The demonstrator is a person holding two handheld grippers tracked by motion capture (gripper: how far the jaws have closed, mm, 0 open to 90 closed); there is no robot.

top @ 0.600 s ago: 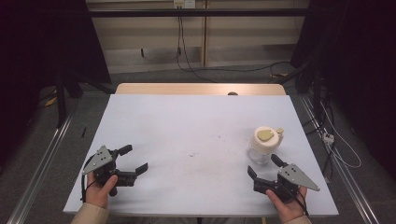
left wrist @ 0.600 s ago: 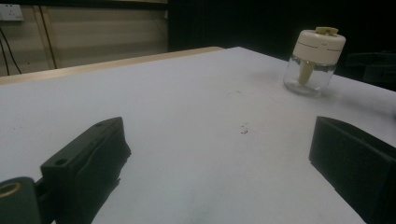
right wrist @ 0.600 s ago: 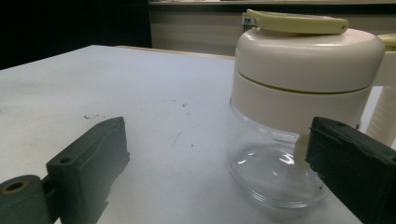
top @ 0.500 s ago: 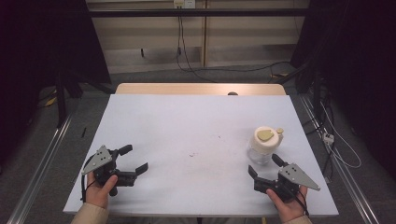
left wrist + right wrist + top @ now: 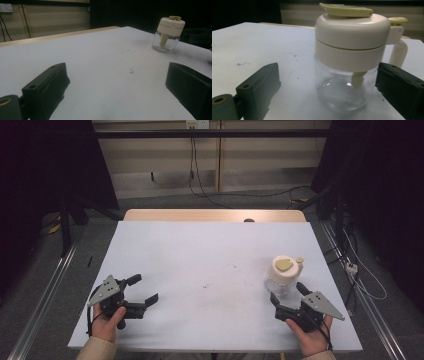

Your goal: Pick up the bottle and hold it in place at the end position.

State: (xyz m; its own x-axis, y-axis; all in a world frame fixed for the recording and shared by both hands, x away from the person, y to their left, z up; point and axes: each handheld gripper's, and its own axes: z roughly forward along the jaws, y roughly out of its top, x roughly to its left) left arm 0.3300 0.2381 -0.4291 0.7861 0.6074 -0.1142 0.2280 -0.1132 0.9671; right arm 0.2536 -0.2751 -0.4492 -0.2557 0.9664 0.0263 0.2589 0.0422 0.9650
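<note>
On the white table, the glass jar with a cream flip lid stands just ahead of my right tongs, open and empty. My left tongs gape wide, well apart. The glass looks slippery and breakable, so I'd grip the cream collar.

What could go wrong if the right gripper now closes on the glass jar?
1. The jar is smooth clear glass and looks empty, so the right gripper, its jaws open around it, might let it slip or push it over.
2. The cream lid is wider than the glass; a high grip could loosen it.
</note>
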